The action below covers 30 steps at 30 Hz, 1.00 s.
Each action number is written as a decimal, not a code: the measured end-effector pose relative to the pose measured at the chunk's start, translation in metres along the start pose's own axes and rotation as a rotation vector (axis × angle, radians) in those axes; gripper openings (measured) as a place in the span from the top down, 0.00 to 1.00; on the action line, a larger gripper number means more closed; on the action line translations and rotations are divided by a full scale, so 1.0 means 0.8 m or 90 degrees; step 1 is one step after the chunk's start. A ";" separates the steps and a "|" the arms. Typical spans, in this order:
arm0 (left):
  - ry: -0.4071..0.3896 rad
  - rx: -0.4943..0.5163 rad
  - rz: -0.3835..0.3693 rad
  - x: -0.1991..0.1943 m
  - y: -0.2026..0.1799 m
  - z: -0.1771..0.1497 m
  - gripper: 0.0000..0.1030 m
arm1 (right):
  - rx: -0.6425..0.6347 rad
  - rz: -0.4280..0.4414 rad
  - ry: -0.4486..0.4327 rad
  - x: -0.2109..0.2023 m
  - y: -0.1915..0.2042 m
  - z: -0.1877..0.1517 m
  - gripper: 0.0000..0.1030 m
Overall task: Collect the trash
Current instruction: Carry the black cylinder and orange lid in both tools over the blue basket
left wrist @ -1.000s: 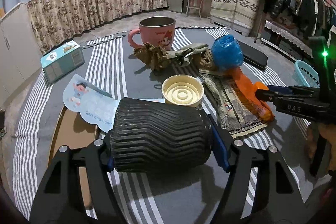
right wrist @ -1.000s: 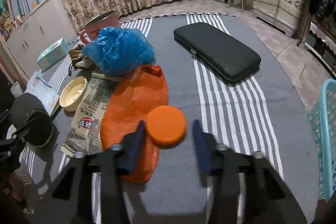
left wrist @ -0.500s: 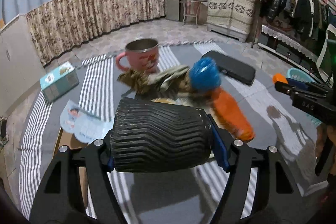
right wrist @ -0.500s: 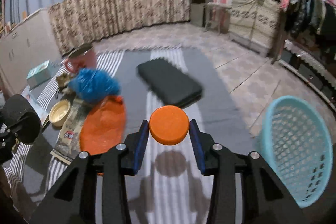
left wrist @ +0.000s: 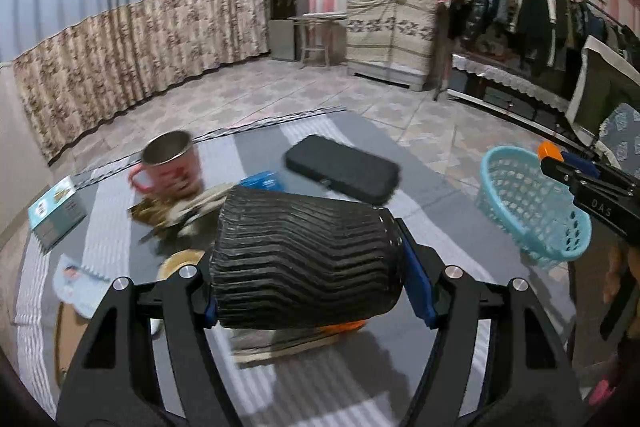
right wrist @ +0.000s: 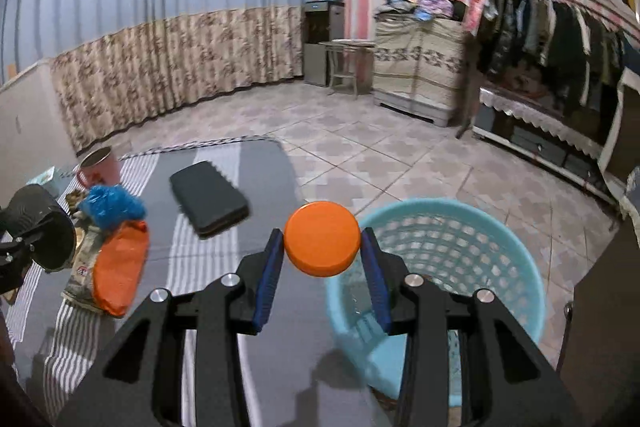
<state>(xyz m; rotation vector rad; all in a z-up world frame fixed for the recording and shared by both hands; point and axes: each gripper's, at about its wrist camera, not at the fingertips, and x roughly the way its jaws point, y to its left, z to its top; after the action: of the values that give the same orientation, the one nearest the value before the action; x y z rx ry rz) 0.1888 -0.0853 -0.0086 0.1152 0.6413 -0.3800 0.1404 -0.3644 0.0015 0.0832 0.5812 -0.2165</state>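
Right tongs [right wrist: 322, 259]: the two blue pads are clamped on the edges of an orange lid [right wrist: 322, 244], held flat-face to the camera, just left of and nearer than the rim of the light-blue basket [right wrist: 452, 211] on the floor. Left tongs [left wrist: 308, 291]: closed wide on a black ribbed cup [left wrist: 306, 259] lying sideways between the pads, above the grey striped mat [left wrist: 420, 211] (litter beneath is partly hidden). Both tongs tilt downward, the right ones reaching in from the right of the left view. On the mat to the left lie a blue bag [right wrist: 110, 207], an orange bag [right wrist: 120, 267], a pink mug [left wrist: 170, 165] and a black case [left wrist: 342, 169].
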 end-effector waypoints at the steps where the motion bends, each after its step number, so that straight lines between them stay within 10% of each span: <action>1: -0.001 0.002 -0.006 0.002 -0.007 0.002 0.34 | 0.009 -0.007 -0.001 -0.001 -0.011 0.000 0.61; 30: -0.011 0.085 -0.164 0.101 -0.235 0.051 0.34 | 0.154 -0.135 0.008 0.012 -0.189 -0.038 0.61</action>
<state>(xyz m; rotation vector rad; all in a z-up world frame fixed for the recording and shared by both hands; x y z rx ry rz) 0.1997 -0.2935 -0.0225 0.1576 0.6144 -0.6716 0.0975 -0.5094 -0.0320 0.2568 0.5746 -0.4930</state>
